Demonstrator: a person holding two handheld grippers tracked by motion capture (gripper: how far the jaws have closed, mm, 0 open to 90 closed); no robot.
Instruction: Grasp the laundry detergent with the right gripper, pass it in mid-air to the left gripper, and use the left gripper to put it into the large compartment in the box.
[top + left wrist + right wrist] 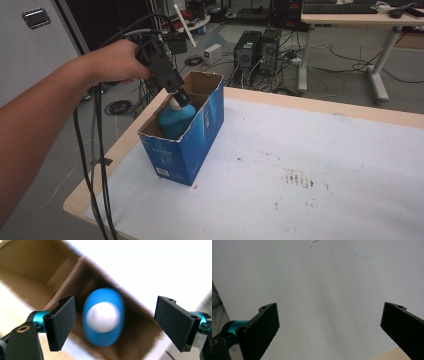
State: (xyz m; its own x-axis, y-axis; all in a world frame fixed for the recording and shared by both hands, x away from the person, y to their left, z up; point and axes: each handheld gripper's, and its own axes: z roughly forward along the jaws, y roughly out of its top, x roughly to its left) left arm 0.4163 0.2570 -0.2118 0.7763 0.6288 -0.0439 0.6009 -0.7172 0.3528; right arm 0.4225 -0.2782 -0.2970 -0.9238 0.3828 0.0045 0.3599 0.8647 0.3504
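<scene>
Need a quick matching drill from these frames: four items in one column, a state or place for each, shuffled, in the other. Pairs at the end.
Items:
1. blue bottle
2. cardboard box
3. left gripper
4. right gripper

States or places:
A. open, over bare white tabletop
B. standing in the box, white cap up
C. open, above the bottle, pads clear of it
D. top open, near the table's left edge

Pairs: 1-B, 2-D, 3-C, 4-A

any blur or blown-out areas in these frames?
Left gripper view: bottle and box smeared by motion blur, tabletop overexposed to white, fingers sharp. Right gripper view: sharp, evenly lit table. High view: soft, low detail, dim background, no glare.
</scene>
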